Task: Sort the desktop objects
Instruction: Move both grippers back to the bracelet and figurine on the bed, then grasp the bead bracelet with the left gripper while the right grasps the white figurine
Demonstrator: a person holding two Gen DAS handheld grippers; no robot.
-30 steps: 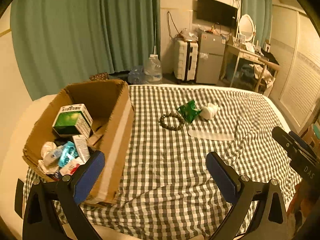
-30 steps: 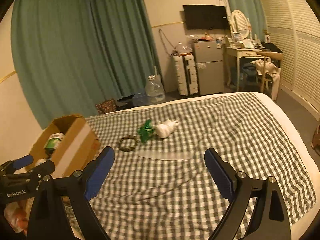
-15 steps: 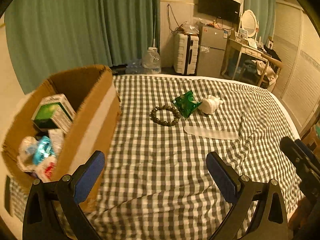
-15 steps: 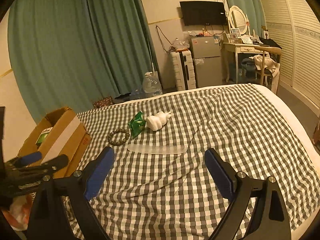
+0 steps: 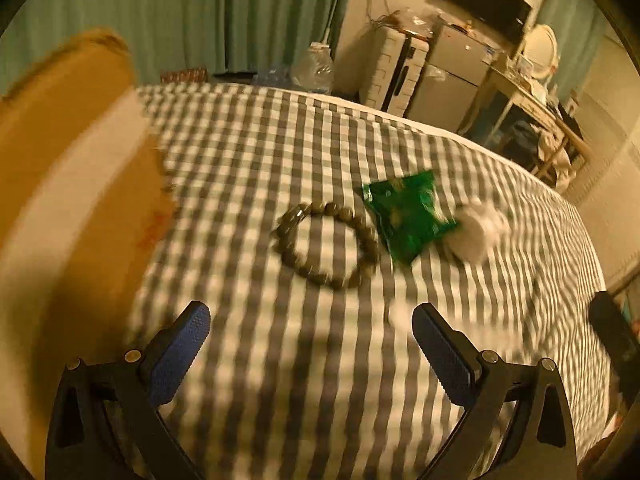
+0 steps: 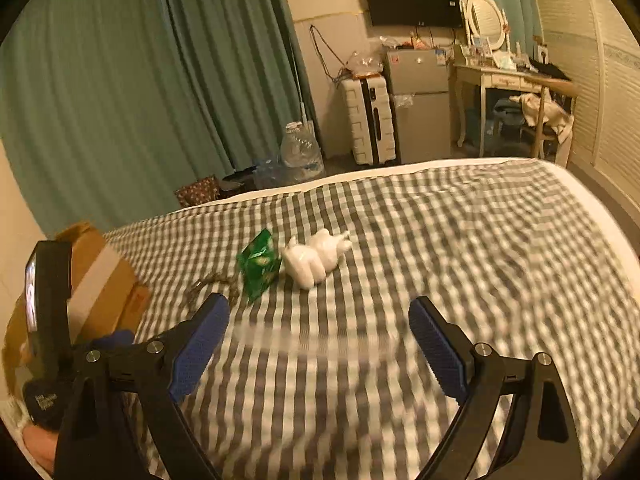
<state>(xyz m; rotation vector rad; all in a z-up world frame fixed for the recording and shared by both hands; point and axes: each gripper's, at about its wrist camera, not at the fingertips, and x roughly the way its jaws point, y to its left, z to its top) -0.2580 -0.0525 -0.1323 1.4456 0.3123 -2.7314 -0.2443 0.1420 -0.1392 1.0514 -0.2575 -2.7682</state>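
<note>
Pick-up approach, nothing grabbed yet. Left gripper has its jaws spread wide and empty, angled down at the bead bracelet, which lies flat on the checked bedspread just ahead of the pads. Right gripper is likewise released and empty, with the pale comb lying crosswise between its fingertips, blurred. Green packet sits just beside the bracelet, and the white figurine is touching or nearly touching the packet's far side. Cardboard box is at the left, apparently the drop spot.

Next, my guess: lower left onto the bracelet, straddle one side of the ring, clamp. Beads may roll or slip, and the packet is close.
</note>
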